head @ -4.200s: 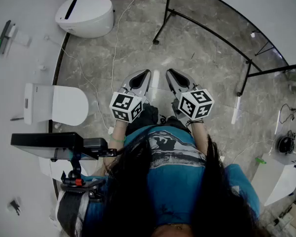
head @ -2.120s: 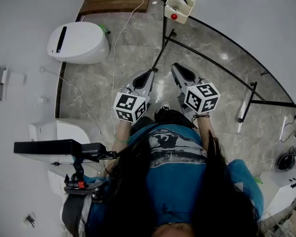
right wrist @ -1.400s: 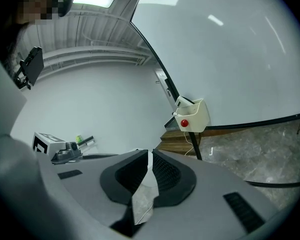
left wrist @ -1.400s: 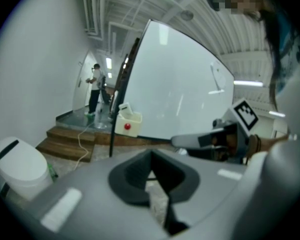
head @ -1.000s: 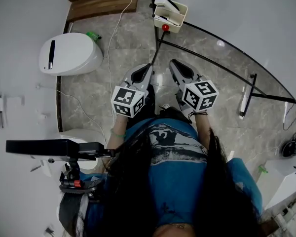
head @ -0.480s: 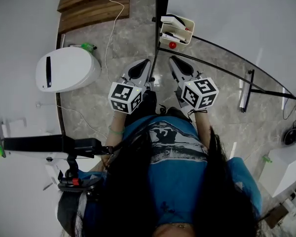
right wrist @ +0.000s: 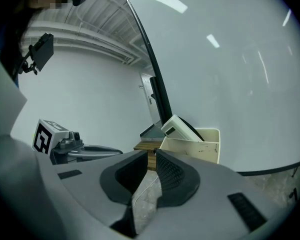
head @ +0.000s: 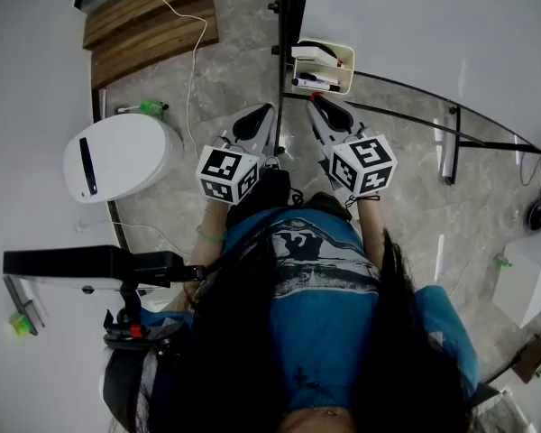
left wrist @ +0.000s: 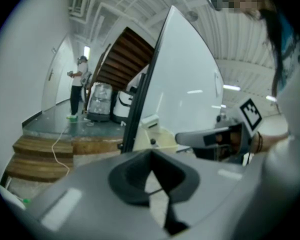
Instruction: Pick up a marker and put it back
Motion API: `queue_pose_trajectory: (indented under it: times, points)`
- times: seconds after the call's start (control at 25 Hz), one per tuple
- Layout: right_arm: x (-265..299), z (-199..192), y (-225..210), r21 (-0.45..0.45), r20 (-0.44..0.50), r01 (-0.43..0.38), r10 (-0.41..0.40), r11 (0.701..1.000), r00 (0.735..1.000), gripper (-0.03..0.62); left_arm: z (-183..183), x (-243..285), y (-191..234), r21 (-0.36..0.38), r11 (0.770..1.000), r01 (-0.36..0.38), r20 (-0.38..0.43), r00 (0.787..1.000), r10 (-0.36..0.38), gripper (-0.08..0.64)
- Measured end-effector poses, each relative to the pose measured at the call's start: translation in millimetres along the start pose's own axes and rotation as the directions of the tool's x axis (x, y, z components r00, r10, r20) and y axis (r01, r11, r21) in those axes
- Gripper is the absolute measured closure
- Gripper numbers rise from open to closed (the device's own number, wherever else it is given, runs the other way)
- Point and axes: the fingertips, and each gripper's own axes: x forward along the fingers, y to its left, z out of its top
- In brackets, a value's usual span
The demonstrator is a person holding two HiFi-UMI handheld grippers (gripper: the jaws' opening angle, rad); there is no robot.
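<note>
Both hand-held grippers have closed in on the tray hung at the edge of the whiteboard, which was well ahead a second ago. It now sits just beyond the tips of the right hand-held gripper, whose jaws are closed on nothing. The left hand-held gripper is also closed and empty, and lies further off to the side. A dark marker lies in the tray, crosswise to the right jaws. These would likely have to open before reaching in.
</note>
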Motion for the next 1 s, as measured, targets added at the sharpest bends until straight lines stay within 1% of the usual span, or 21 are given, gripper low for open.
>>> queue_pose_trajectory:
  times: [0.24, 0.28, 0.36, 0.44, 0.6, 0.76, 0.92, 1.0]
  points:
    - [22.0, 5.4, -3.3, -0.101, -0.033, 0.066, -0.07, 0.993, 0.997, 0.554, 3.9, 10.7, 15.6, 0.009, 0.998, 0.056, -0.016, 0.998, -0.056, 0.558]
    - [25.1, 7.1, -3.7, -0.127, -0.036, 0.081, -0.086, 0.989, 0.996, 0.543, 3.9, 11.1, 17.7, 0.009, 0.998, 0.062, -0.017, 0.998, -0.061, 0.558]
    - [32.4, 8.6, -3.6, -0.186, -0.056, 0.095, -0.108, 0.978, 0.993, 0.468, 3.1, 11.6, 22.0, 0.007, 0.997, 0.071, -0.019, 0.997, -0.071, 0.558]
    - [40.7, 5.2, -4.1, -0.246, -0.095, 0.101, -0.128, 0.964, 0.987, 0.445, 1.3, 11.5, 27.0, 0.003, 0.997, 0.076, -0.022, 0.997, -0.076, 0.558]
    - [57.2, -5.5, -5.9, -0.349, -0.165, 0.113, -0.18, 0.93, 0.97, 0.425, -0.1, 9.4, 37.1, -0.01, 0.997, 0.076, -0.018, 0.997, -0.076, 0.558]
    - [66.4, -12.1, -10.8, -0.403, -0.202, 0.144, -0.242, 0.904, 0.949, 0.425, -1.4, 7.5, 43.1, -0.018, 0.997, 0.073, -0.012, 0.997, -0.073, 0.558]
    - [69.7, -18.0, -17.4, -0.472, -0.24, 0.168, -0.309, 0.866, 0.92, 0.426, 0.0, 5.3, 44.8, -0.024, 0.997, 0.074, -0.008, 0.997, -0.074, 0.558]
    - [70.0, -19.7, -20.3, -0.485, -0.253, 0.178, -0.332, 0.856, 0.909, 0.426, 1.1, 5.1, 45.2, -0.026, 0.997, 0.076, -0.008, 0.997, -0.076, 0.558]
